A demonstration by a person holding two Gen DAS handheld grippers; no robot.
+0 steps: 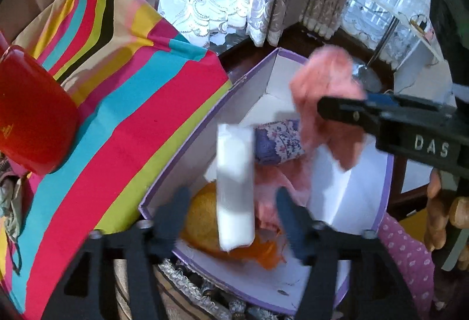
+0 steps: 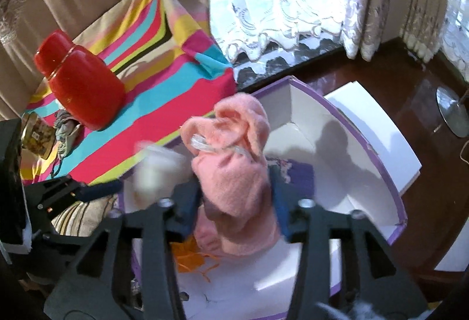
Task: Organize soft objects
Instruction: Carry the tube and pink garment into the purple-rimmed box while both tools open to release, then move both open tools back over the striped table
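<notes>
Box (image 1: 164, 182) contents half-hidden beneath pink cloth (image 2: 234, 173).

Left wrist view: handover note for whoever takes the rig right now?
Left gripper: open, with a white rolled cloth loose between its fingers, above the purple-edged white cardboard box.
Right gripper: looks open around a fluffy pink cloth, also over the box.
Done: a purple floral fabric bundle and a yellow-orange soft item lie in the box.
Left: check both cloths land inside.
</notes>
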